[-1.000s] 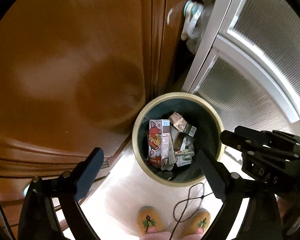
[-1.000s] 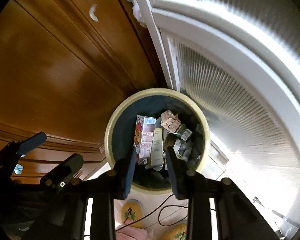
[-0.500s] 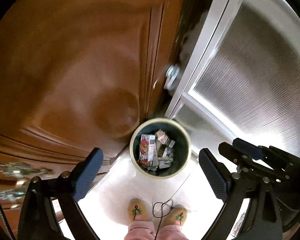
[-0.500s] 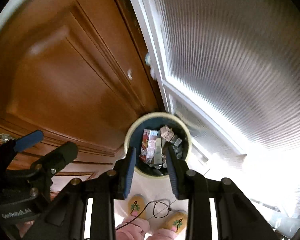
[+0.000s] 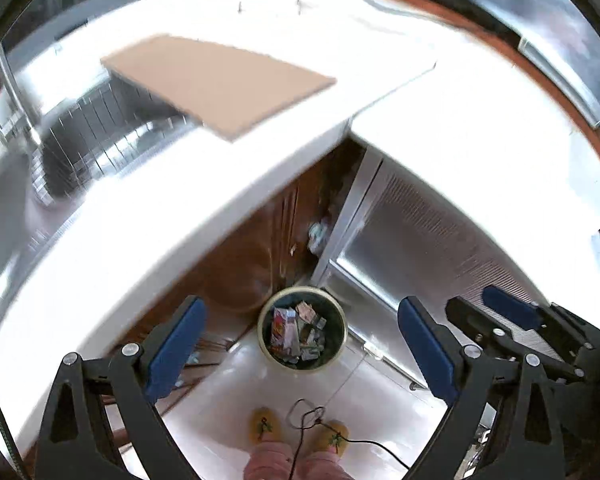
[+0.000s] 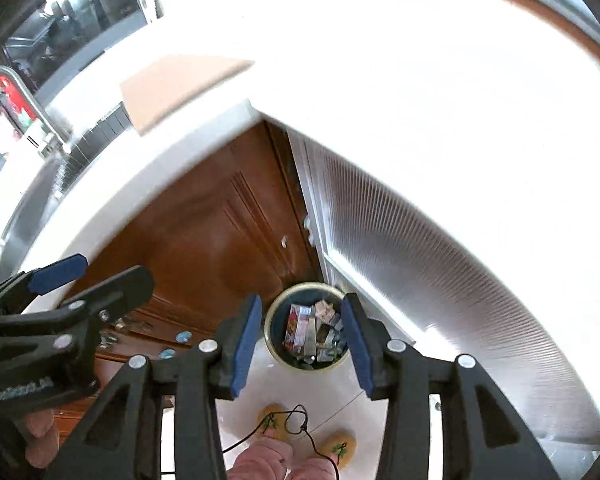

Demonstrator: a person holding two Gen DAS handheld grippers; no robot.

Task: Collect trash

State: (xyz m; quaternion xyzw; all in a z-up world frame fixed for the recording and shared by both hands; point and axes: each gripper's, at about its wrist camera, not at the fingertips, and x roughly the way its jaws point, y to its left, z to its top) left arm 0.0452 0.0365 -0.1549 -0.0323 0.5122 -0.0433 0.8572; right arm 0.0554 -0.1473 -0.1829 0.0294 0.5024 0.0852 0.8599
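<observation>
Cardboard sheet lies ahead-left of our tools on tabletop; left tool nearer, spread wide; right tool half-spread; both hold nothing.

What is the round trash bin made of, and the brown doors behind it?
The trash bin looks like plastic or enamelled metal: smooth cream rim, dark inside; I can't tell which. The cabinet doors look like varnished wood: reddish brown, raised panel mouldings, a soft shine. The trash inside looks like printed cardboard cartons.
</observation>
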